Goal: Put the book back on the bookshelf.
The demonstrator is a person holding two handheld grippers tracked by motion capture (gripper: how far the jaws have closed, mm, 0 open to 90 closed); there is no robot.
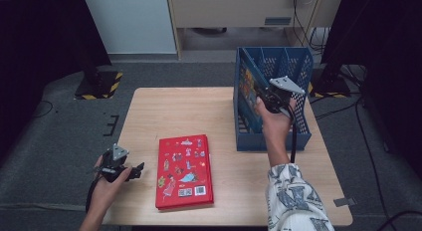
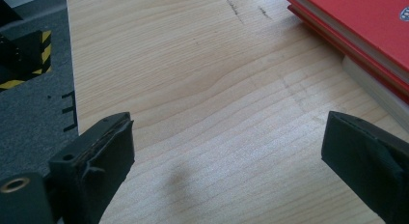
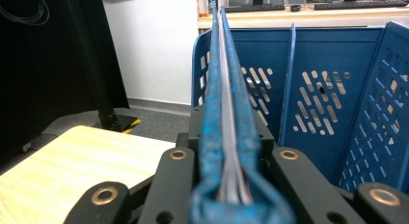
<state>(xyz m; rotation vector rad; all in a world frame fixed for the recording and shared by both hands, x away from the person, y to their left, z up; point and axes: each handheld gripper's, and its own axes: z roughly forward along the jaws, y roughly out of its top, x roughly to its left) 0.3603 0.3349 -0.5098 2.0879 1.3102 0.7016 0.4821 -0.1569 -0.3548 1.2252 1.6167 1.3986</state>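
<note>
Blue-covered book (image 3: 226,137), pinched edge-on by the right gripper (image 1: 271,99), apparently stands in the blue rack (image 1: 298,136) (tabletop's far right corner); tilting could snag a divider. Left gripper (image 2: 226,156) hovers wide, empty, near the red book (image 1: 185,171).

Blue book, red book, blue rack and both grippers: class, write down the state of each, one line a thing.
Blue book: upright, edge-on, clamped, at the rack's left compartment.
Red book: closed, flat on the table, untouched.
Blue rack: upright on the table.
Right gripper: shut on the blue book.
Left gripper: open, holding nothing, over bare wood.
</note>
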